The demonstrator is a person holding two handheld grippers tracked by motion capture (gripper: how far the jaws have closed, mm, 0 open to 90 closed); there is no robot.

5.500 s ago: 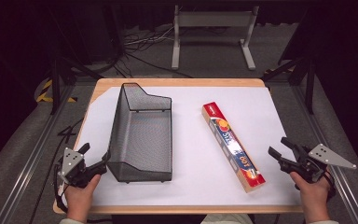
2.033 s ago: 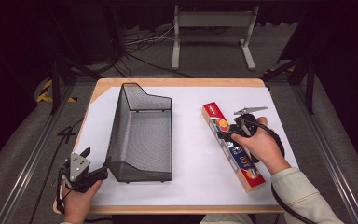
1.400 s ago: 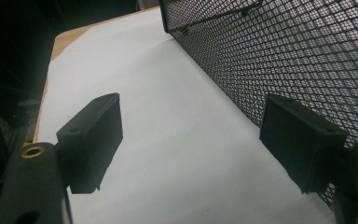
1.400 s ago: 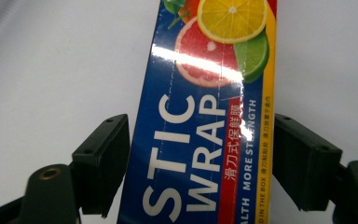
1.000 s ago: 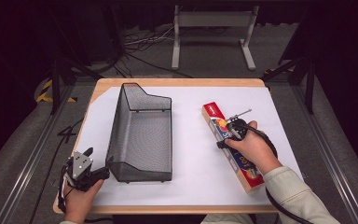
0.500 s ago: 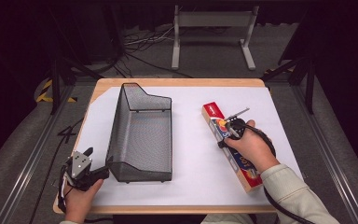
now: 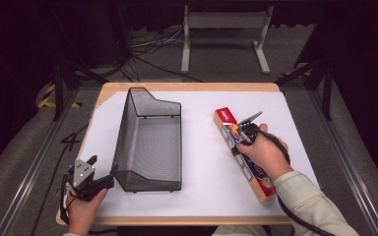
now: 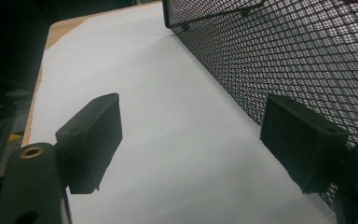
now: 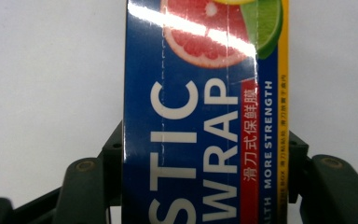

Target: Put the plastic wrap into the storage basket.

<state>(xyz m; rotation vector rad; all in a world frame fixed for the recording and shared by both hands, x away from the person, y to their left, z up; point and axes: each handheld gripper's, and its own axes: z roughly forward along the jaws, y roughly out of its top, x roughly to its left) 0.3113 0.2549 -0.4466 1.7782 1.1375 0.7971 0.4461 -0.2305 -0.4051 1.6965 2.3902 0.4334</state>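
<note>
Contact at the table's 3 o'clock side: we see the right gripper [image 7: 239, 140] down on the plastic wrap box [image 7: 225, 118], where seconds ago it waited back at the near right edge, clear of everything. Its jaws now sit against the box's two long sides, closed on it, as the right gripper view shows with the blue carton [image 9: 200, 116] filling the space between them. We judge this a grasp made for lifting, though the box lies flat on the white sheet [image 7: 202, 147] and has not left its place.

The carton is long and narrow, glossy blue with a red end toward 12 o'clock, a grapefruit slice and a lime printed on it, and white lettering reading "WRAP". It runs from about 1 o'clock down toward 5 o'clock on the table.

At 7 o'clock the left gripper [image 7: 101, 174] has barely shifted; its jaws stand wide apart and hold nothing, one just beside the near corner of the black mesh basket [image 7: 150, 142], which sits empty at the centre left.
</note>
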